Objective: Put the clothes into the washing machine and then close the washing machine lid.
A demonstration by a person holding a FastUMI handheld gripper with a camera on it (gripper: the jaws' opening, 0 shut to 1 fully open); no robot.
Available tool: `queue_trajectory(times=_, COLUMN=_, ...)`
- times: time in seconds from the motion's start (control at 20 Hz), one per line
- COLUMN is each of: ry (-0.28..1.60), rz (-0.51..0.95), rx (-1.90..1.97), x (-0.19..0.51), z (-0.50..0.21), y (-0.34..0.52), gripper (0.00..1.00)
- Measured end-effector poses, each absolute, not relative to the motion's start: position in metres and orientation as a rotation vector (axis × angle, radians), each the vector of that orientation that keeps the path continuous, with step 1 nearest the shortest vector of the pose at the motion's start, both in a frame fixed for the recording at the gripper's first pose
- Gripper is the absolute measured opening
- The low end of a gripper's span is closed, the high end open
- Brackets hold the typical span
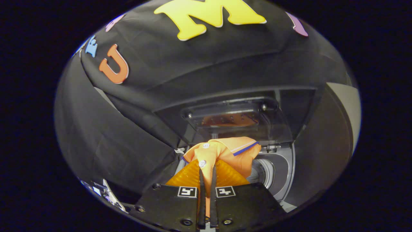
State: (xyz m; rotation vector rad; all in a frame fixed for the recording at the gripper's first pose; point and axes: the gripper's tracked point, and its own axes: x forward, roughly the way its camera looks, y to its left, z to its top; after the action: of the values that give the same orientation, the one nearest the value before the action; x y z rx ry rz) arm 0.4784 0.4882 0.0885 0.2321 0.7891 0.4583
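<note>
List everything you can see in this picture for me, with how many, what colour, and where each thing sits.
shirt: one, orange with white buttons and a blue-and-white stripe at the sleeve edge, pinched between the jaws and hanging just ahead of them, over the washer opening.
washing machine drum: one, grey, below and beyond the shirt.
washing machine lid: one, dark see-through, raised open beyond the shirt.
booth wall: black cloth, behind and beside the machine.
gripper: one, jaws nearly together, shut on the shirt.
</note>
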Motion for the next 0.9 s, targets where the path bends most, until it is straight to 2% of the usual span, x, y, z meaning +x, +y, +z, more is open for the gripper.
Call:
queue_trajectory(times=0.5, ry=0.987, rz=0.351, rx=0.186, x=0.480, z=-0.012, y=0.478, gripper=0.08)
queue_trajectory(times=0.9, ry=0.985, rz=0.330, rx=0.164, x=0.479, z=-0.009, y=0.476, gripper=0.08)
